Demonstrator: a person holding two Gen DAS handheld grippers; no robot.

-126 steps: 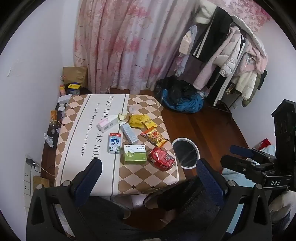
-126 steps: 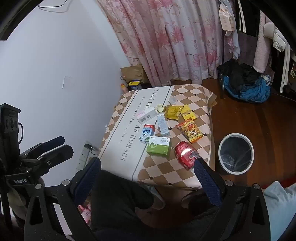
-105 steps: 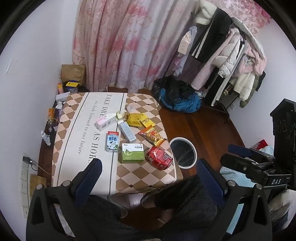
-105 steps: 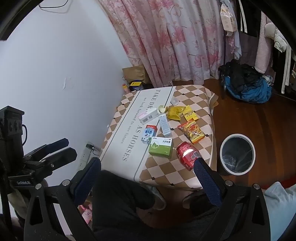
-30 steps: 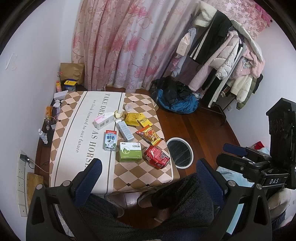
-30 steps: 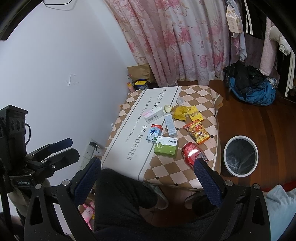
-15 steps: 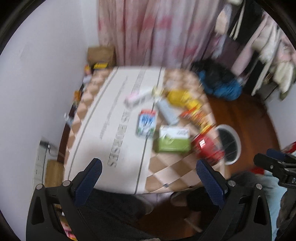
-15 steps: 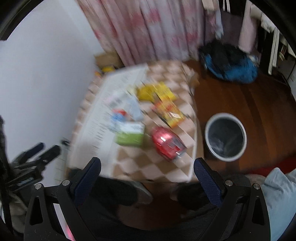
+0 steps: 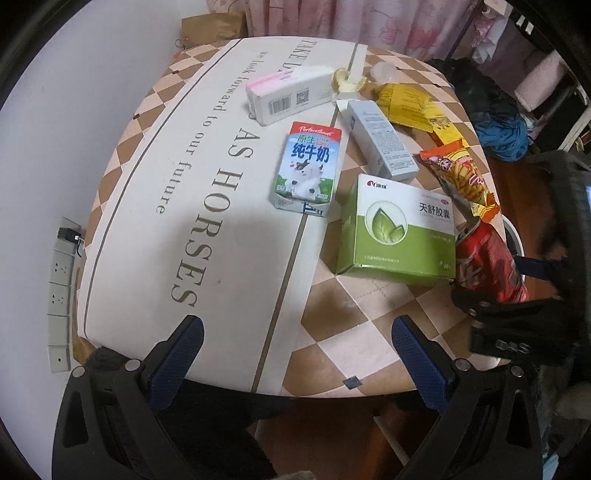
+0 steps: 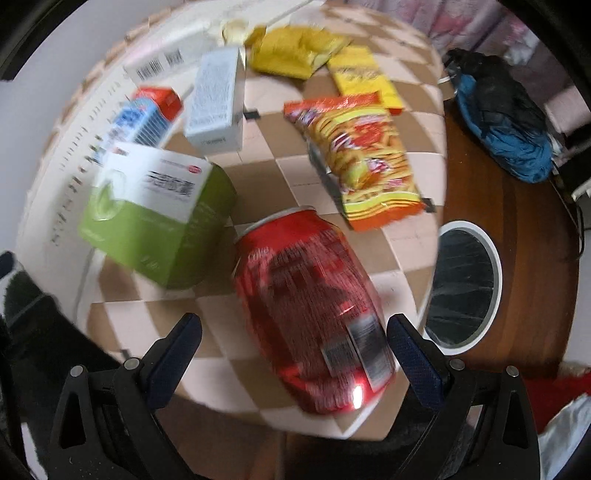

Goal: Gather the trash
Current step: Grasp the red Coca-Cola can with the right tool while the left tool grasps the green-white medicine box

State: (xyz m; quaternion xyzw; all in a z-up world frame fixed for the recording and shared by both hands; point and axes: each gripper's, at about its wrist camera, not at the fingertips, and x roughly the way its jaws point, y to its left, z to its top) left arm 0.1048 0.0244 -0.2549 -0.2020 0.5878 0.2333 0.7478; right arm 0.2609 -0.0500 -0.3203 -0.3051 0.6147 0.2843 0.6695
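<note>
Waste bin (image 10: pixel 466 284), white rim, dark liner, stands on the wood floor (image 10: pixel 517 192) just beside the table's right edge; contents not discernible. Red soda can (image 10: pixel 314 302) lies on its side near the table's front right corner, top end pointing away, between the spread fingers of the right gripper (image 10: pixel 293 350); jaws wide apart, pads not touching the can, nothing held. Left gripper (image 9: pixel 295 354) hovers over the table's near edge, jaws equally wide, empty. Green and white box (image 9: pixel 397 232) sits just left of the can. Behind it: milk carton (image 9: pixel 308 171) lying flat, grey-blue box (image 9: pixel 380 142), pink and white box (image 9: pixel 286 94). Orange snack bag (image 10: pixel 360 155) lies beyond the can; yellow wrappers (image 10: pixel 295 50) further back. Right wrist view blurred. Table (image 9: pixel 177 192) covered in brown-and-cream checked cloth with a white lettered band. Power strip (image 9: pixel 59 280) on the wall at left. Blue and black bundle (image 10: pixel 506 122) on the floor; pink curtain (image 9: pixel 369 18) behind.
</note>
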